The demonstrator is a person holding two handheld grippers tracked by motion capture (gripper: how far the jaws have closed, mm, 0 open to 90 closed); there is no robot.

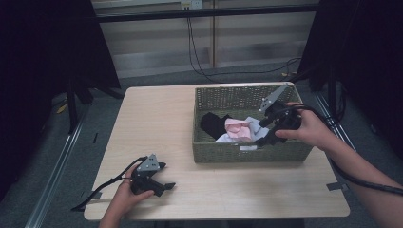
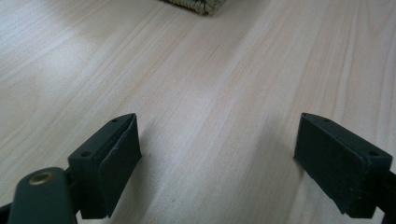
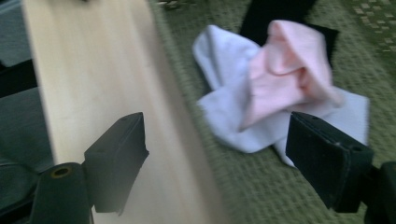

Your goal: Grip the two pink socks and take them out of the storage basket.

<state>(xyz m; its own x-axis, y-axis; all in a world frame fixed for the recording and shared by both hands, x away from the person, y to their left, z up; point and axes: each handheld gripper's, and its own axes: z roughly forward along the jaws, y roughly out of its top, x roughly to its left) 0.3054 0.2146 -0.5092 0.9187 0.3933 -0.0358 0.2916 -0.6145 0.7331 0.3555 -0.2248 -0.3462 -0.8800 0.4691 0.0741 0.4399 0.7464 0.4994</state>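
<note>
A green woven basket [image 1: 247,154] stands on the right half of the wooden table [image 1: 157,123]. Inside lie a pink cloth [image 1: 237,128] [image 3: 289,70], a white cloth [image 1: 223,138] [image 3: 224,112] and a black cloth [image 1: 213,123] [image 3: 275,14]. My right gripper [image 1: 262,135] [image 3: 215,158] hangs over the basket's near right part, open, with nothing between its jaws; the clothes lie just beyond it. My left gripper [image 1: 166,176] [image 2: 217,158] rests low over the table near the front left corner, open and empty.
The basket's corner [image 2: 196,4] shows at the top of the left gripper view. Bare tabletop stretches left of the basket. Cables [image 1: 195,52] hang behind the table, with dark curtains [image 1: 52,57] on both sides.
</note>
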